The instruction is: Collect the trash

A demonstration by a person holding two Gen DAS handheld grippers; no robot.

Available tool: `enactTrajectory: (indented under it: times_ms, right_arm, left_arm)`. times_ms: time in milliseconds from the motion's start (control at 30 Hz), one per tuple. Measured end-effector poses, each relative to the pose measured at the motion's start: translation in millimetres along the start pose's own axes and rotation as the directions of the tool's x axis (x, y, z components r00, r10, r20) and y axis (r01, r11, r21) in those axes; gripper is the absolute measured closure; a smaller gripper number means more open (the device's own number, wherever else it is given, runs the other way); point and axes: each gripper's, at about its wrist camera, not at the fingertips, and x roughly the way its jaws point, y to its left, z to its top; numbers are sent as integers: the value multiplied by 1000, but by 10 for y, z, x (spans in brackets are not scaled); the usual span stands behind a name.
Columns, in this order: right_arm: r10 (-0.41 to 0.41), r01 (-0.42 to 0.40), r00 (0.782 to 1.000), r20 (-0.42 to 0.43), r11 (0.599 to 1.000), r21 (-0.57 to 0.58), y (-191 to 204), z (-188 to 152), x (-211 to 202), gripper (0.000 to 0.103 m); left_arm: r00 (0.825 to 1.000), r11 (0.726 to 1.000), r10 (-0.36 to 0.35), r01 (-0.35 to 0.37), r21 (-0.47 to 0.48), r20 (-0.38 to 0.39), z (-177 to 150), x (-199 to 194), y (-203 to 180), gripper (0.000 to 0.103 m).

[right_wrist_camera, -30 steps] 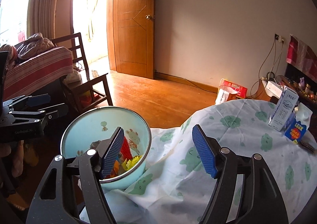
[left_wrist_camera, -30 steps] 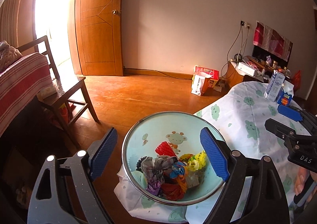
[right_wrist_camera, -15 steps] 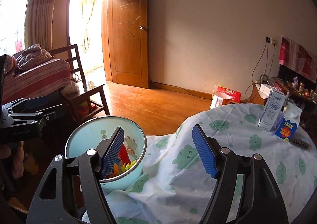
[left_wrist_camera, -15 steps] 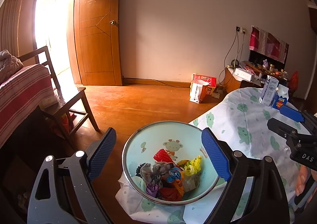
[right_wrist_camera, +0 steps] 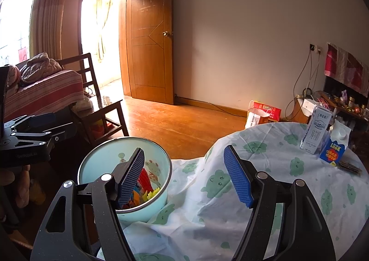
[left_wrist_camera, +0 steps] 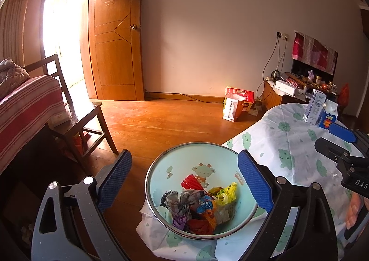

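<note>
One pale blue enamel bowl (left_wrist_camera: 159,182) with a thin metal rim and cartoon animal prints on its inner wall holds the collected trash (left_wrist_camera: 198,205): crumpled wrappers in grey, purple, orange, red and yellow, plus a ribbed red piece leaning on the far wall. In the left wrist view the bowl sits between and just ahead of the spread jaws of the left gripper (left_wrist_camera: 184,180), at the near left edge of the table. Both jaws stand wide apart and pinch nothing; their blue pads (left_wrist_camera: 114,181) are flat and finely knurled on black angular frames.

Right of the bowl, a white tablecloth (left_wrist_camera: 293,145) printed with green cloud faces lies creased over the round table. In the right wrist view the right gripper (right_wrist_camera: 184,178) also has its jaws spread and empty; the bowl lies behind its left jaw, the cloth between and beyond them. Well ahead of the right jaw stand a tall white carton (right_wrist_camera: 316,130) and, touching it, a blue gable-top carton (right_wrist_camera: 334,148), both upright. Farther left, a dark wooden chair (right_wrist_camera: 99,99) stands on glossy plank flooring.

Against the frames one second ago, both cameras sit higher and tilted up: more wall and door shows, and the bowl appears lower in view.
</note>
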Motion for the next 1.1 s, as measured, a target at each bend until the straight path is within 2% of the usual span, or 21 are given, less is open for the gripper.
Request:
enactTrajectory:
  times_ms: [1100]
  right_arm:
    - [6, -6, 1000, 0, 1000, 4, 50, -59, 10, 31]
  left_arm:
    - [1000, 1000, 25, -25, 16, 5, -7, 13, -21, 11]
